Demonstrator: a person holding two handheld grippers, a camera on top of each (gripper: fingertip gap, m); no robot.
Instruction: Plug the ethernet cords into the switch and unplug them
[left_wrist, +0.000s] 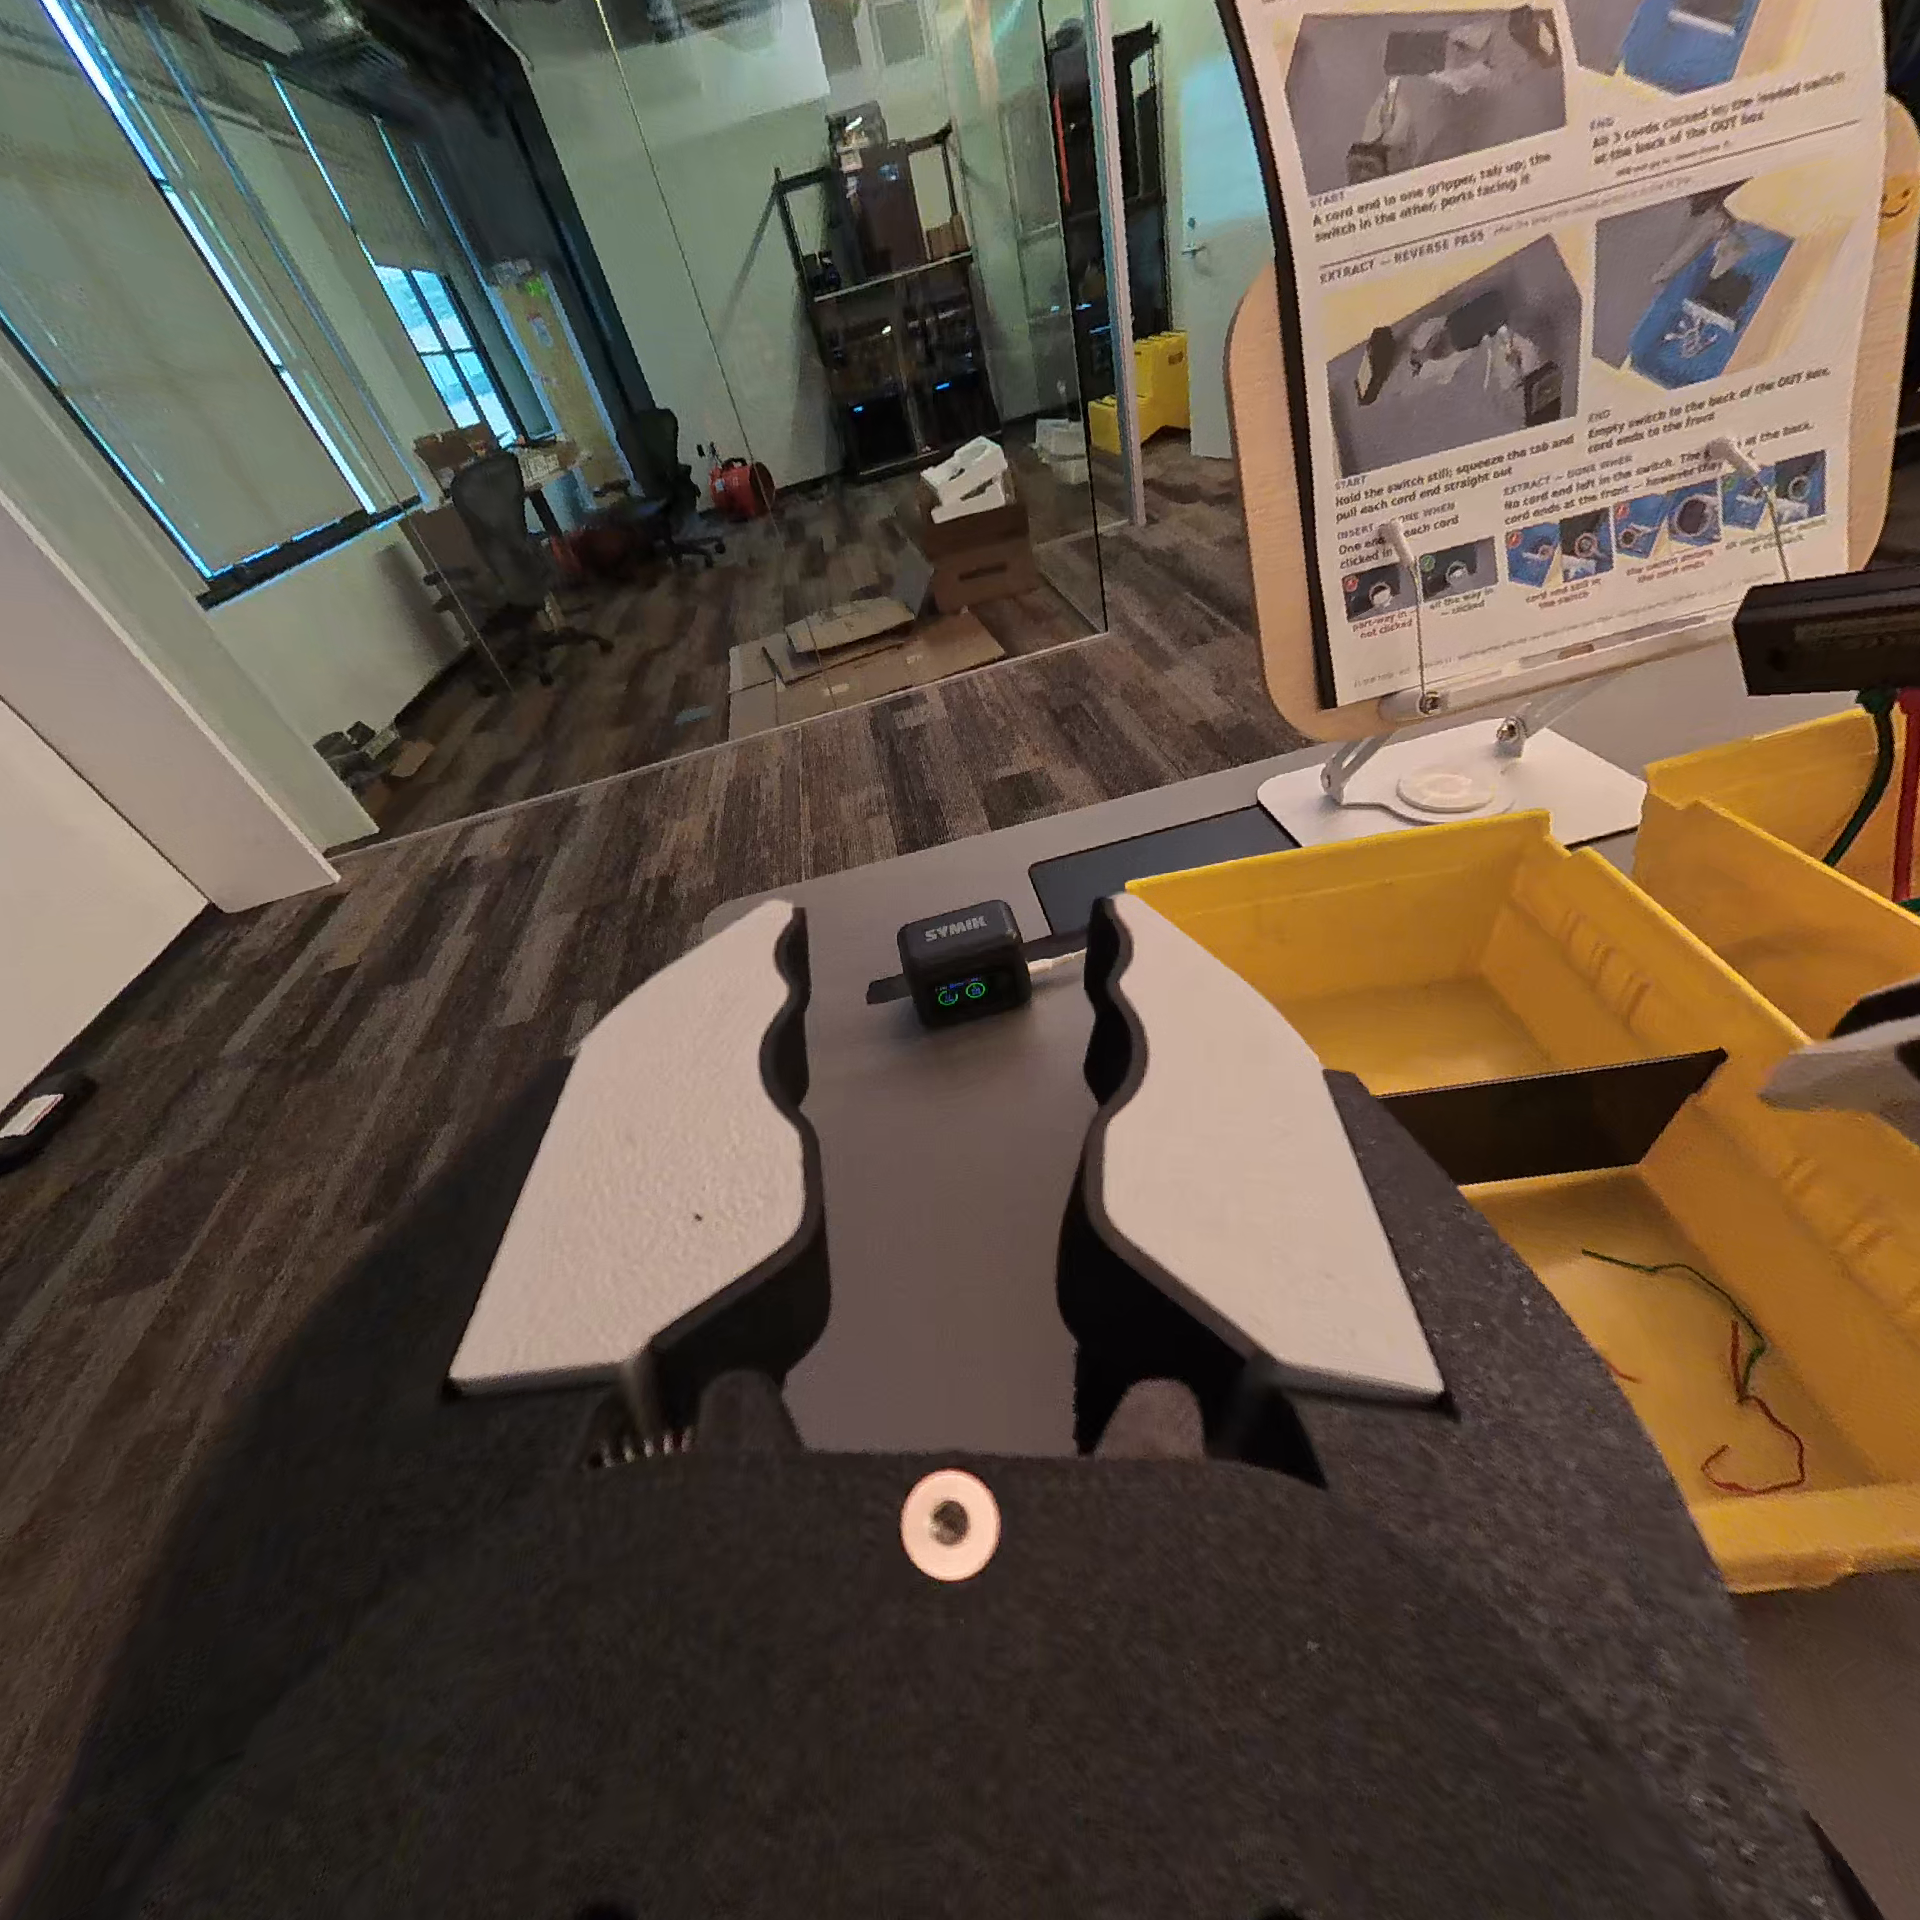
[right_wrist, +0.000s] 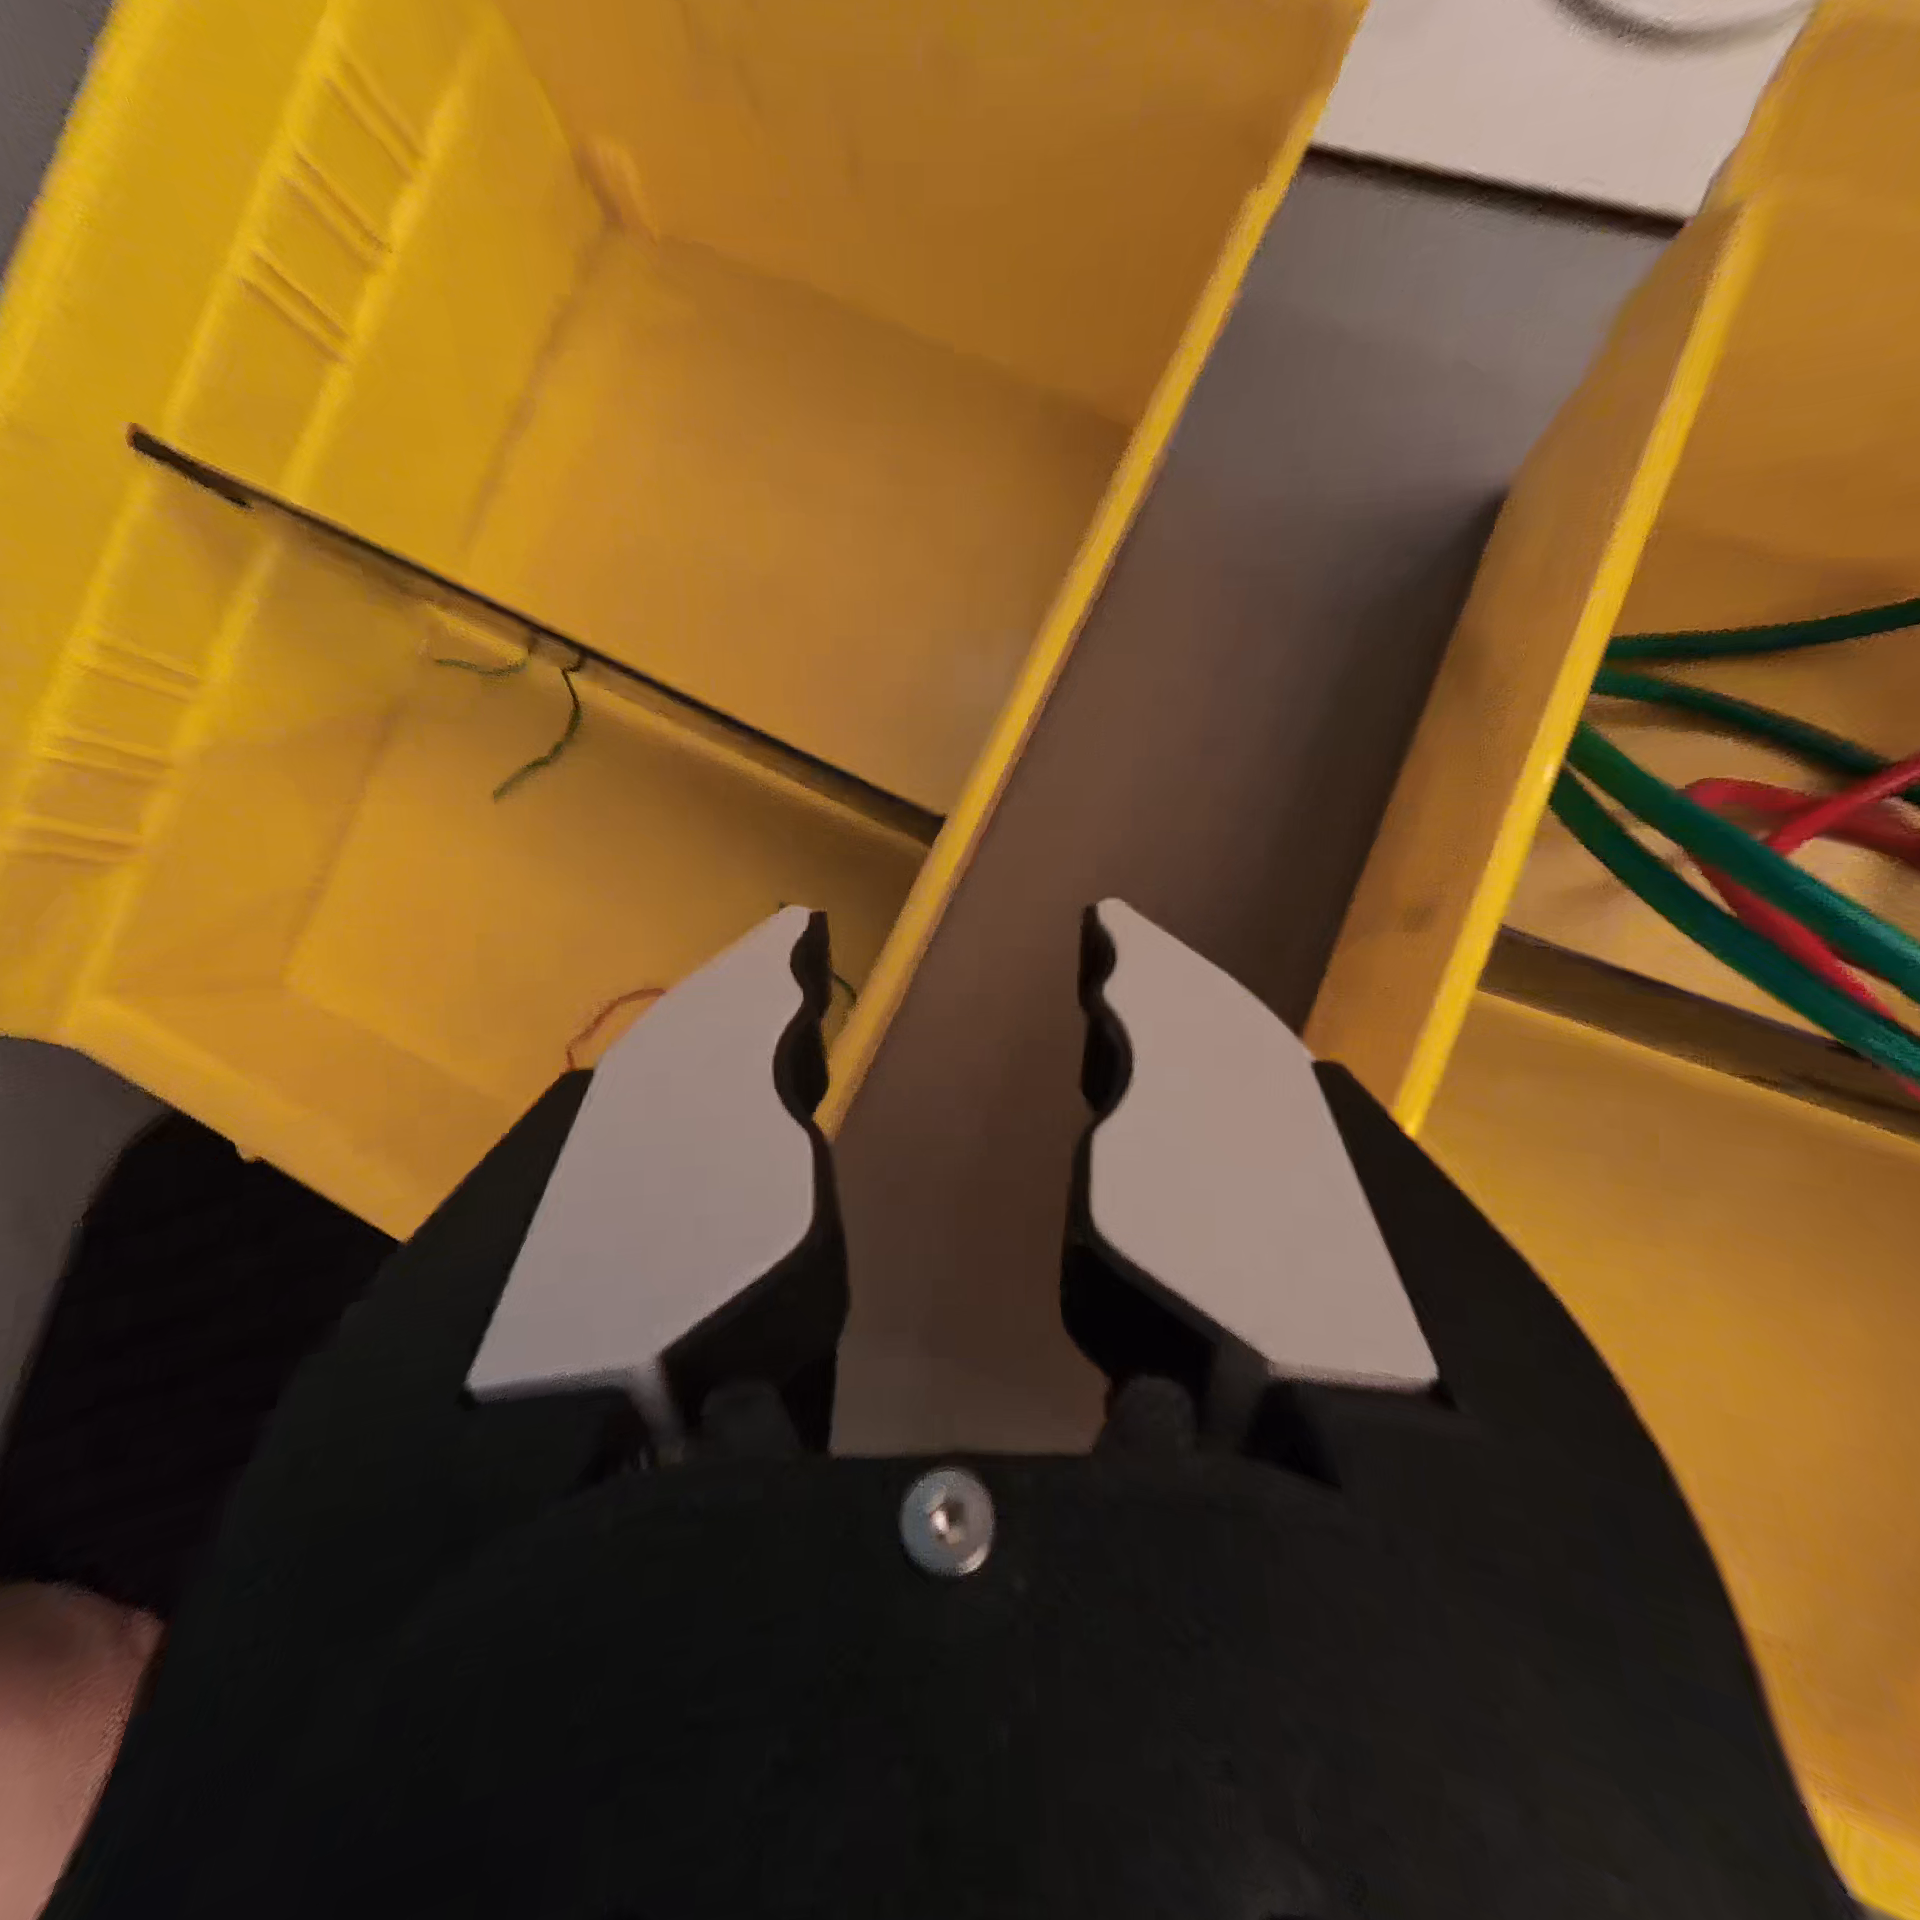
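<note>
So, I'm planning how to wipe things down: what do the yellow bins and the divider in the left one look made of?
The left yellow bin looks like moulded plastic with a slight sheen; its ribbed walls and rounded corners suggest so. Its divider is a thin, flat, black sheet, smooth and semi-glossy, probably plastic, though metal can't be excluded.

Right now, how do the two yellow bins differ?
The left bin holds only a few thin thread scraps in its near compartment, and its far one looks bare. The right bin holds thick green cords and red cords. The left bin shows almost whole in the right wrist view; the right bin is cut off by the frame edge. Both are yellow plastic, each crossed by a dark divider.
</note>
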